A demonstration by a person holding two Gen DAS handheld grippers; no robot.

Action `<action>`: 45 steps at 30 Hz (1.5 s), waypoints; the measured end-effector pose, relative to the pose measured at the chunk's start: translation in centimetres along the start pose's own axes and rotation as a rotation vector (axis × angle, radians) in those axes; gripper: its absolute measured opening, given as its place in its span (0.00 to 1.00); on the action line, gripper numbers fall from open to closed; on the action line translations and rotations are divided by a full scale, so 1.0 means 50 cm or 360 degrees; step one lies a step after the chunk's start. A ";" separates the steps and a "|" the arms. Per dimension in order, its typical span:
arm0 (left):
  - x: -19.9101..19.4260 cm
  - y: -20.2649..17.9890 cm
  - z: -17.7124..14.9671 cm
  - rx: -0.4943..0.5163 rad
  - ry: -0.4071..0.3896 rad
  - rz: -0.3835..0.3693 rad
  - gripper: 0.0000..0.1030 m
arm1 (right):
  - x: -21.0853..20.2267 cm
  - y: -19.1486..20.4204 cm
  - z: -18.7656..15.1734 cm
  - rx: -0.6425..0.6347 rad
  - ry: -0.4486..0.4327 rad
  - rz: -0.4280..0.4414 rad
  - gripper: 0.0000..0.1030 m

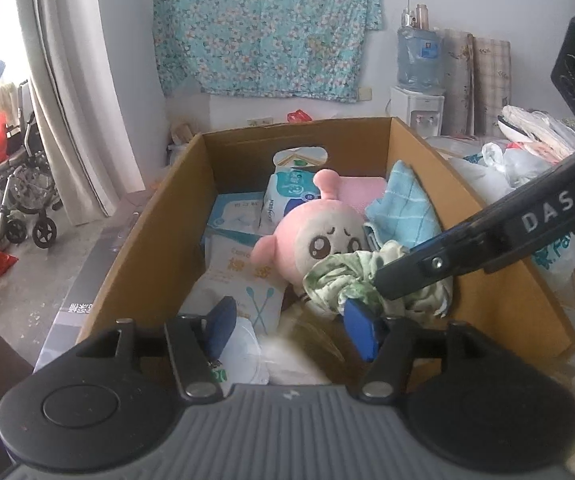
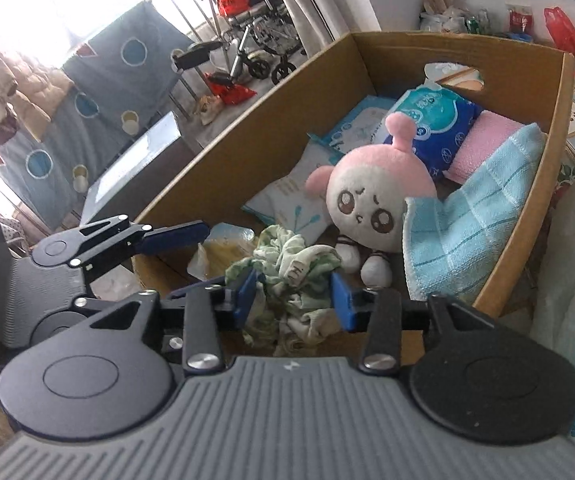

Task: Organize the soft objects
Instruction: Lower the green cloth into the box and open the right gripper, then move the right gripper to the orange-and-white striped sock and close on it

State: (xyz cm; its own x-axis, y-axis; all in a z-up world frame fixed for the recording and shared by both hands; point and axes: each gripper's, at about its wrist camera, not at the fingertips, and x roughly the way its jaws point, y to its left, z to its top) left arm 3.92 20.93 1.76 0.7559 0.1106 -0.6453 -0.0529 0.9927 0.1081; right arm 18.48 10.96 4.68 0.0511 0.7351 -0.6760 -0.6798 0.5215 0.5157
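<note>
Nearest the right camera, the right gripper (image 2: 293, 294) has its blue pads either side of the crumpled green floral cloth (image 2: 287, 272), which lies at the near end of the cardboard box (image 2: 543, 216); whether they actually pinch it I cannot tell. The left gripper (image 1: 295, 320) hangs wide and empty over the box's near edge. The risk: a loose fold slipping free, or the cloth snagging the pink plush toy (image 2: 371, 200) and blue towel (image 2: 479, 216) just behind.

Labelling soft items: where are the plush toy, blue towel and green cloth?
plush toy (image 2: 371, 204), right wrist view, on its face.
blue towel (image 2: 483, 216), right wrist view, mid-fold.
green cloth (image 1: 339, 276), left wrist view, bunched middle.
</note>
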 end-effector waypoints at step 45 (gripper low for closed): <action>-0.141 -0.370 -0.001 0.0226 -0.0278 -0.0941 0.97 | -0.613 -0.194 -0.395 0.0669 -0.1186 -0.0347 0.80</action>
State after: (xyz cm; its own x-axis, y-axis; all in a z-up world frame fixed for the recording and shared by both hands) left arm -0.47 1.79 4.27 0.7267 -0.4762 -0.4951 0.4844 0.8663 -0.1222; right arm 9.07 -25.21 10.00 0.7117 0.6155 -0.3386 -0.2812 0.6913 0.6656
